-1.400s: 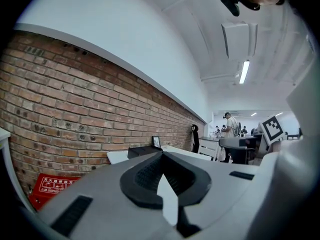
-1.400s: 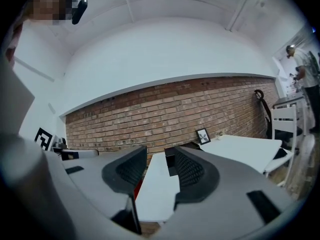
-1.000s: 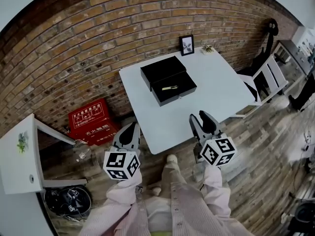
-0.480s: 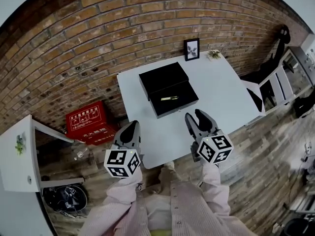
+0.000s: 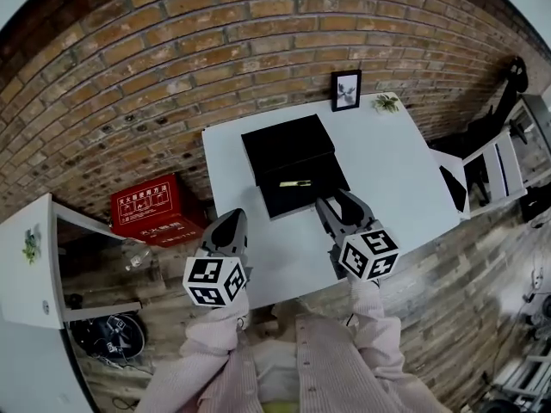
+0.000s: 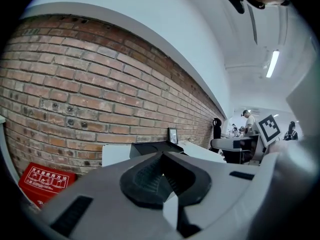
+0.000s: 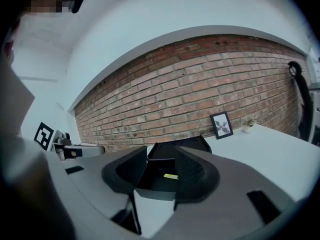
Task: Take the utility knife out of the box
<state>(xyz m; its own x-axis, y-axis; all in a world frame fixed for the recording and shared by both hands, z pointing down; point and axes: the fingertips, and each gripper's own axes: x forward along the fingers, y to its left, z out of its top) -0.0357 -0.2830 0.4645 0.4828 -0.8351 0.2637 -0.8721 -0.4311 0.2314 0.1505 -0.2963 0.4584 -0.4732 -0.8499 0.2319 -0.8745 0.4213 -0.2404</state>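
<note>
Nearest the person, short of the open black rectangular box [image 5: 325, 175], both grippers hover over the white table [image 5: 405, 179]. The left gripper [image 5: 228, 224], to the box's near-left and well apart from it, has its jaws pressed together with nothing between them. The right gripper [image 5: 342, 203], just before the box's near edge, has its jaws spread wide and empty, aimed into the box. Inside the box lies the slim yellow utility knife [image 5: 295, 182], untouched. Extraction is not yet begun: reach, grasp and lift-out are all left. Beyond the box stands a small black-framed picture [image 5: 346, 90].
</note>
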